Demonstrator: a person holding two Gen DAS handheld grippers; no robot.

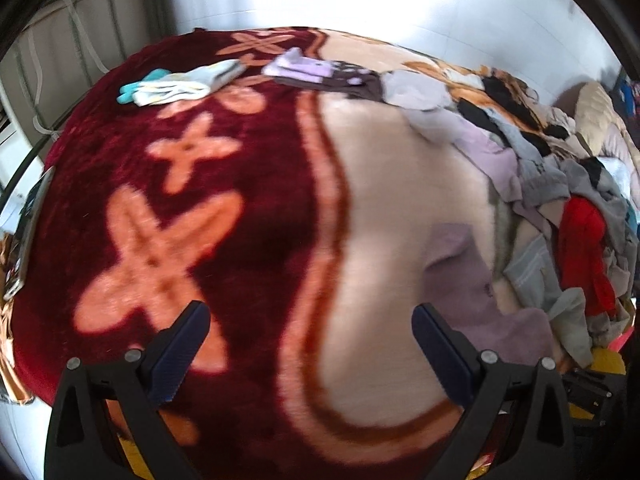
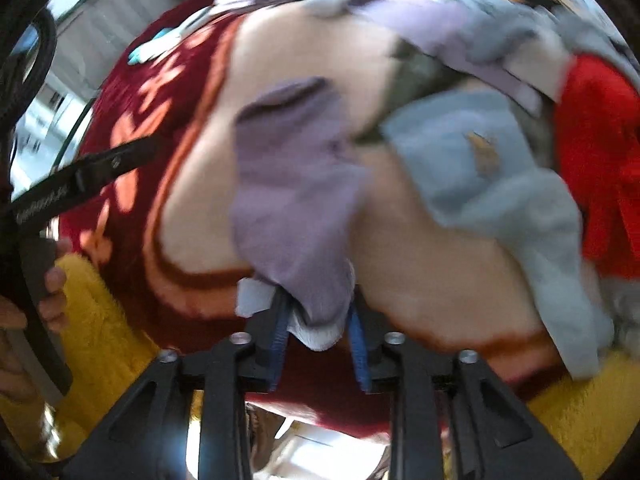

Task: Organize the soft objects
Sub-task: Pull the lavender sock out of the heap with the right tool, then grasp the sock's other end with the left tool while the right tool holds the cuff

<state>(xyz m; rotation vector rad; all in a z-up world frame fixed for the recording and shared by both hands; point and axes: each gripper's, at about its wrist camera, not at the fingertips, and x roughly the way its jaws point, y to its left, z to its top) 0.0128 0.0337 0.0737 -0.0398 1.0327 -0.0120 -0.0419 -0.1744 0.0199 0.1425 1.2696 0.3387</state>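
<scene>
A purple sock (image 2: 296, 192) lies flat on the red and cream blanket (image 2: 420, 276). Its white-tipped end sits between the blue pads (image 2: 280, 320) of my right gripper (image 2: 316, 308); the jaws stand a little apart and the pads do not visibly pinch it. In the left wrist view the same purple sock (image 1: 472, 276) lies just right of my left gripper (image 1: 311, 310), which hovers wide open over the blanket (image 1: 240, 240) with nothing between its fingers. Matched socks lie at the far edge: a white and teal set (image 1: 180, 84) and a purple set (image 1: 300, 66).
A jumbled pile of socks and clothes (image 1: 560, 184) runs along the right side, with a red piece (image 2: 600, 152) and a light blue sock (image 2: 460, 148) nearest. A hand (image 2: 52, 292) in a yellow fleece sleeve (image 2: 92, 320) holds the left gripper (image 2: 80, 176). A metal bed rail (image 1: 80, 40) stands far left.
</scene>
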